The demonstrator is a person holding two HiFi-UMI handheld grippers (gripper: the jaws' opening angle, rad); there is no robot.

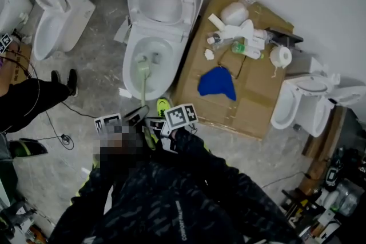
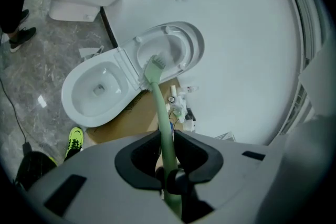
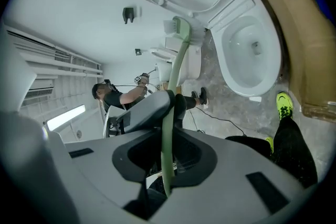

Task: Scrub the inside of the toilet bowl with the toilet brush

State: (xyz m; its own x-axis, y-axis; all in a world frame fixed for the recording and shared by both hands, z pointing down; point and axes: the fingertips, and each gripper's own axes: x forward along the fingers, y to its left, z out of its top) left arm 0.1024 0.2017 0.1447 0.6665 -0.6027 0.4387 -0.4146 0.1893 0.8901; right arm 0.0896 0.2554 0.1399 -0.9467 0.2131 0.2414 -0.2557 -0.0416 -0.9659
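A white toilet (image 1: 150,60) stands on the marble floor with its lid and seat (image 1: 163,0) raised. The pale green toilet brush (image 1: 142,71) has its head low inside the bowl in the head view. Its long handle runs back to both grippers. My left gripper (image 1: 136,116) and right gripper (image 1: 159,124) are close together on the handle, each shut on it. In the left gripper view the handle (image 2: 164,118) passes between the jaws of the left gripper (image 2: 167,138), with the bowl (image 2: 100,87) beyond. The right gripper (image 3: 167,150) clamps the handle (image 3: 173,81) lower down, behind the left gripper (image 3: 147,107).
A cardboard sheet (image 1: 251,100) lies right of the toilet with a blue cloth (image 1: 217,84), bottles (image 1: 237,37) and a paper roll (image 1: 281,56). Other toilets stand at left (image 1: 54,14) and right (image 1: 303,101). Another person (image 1: 28,101) and a cable (image 1: 60,128) are at left.
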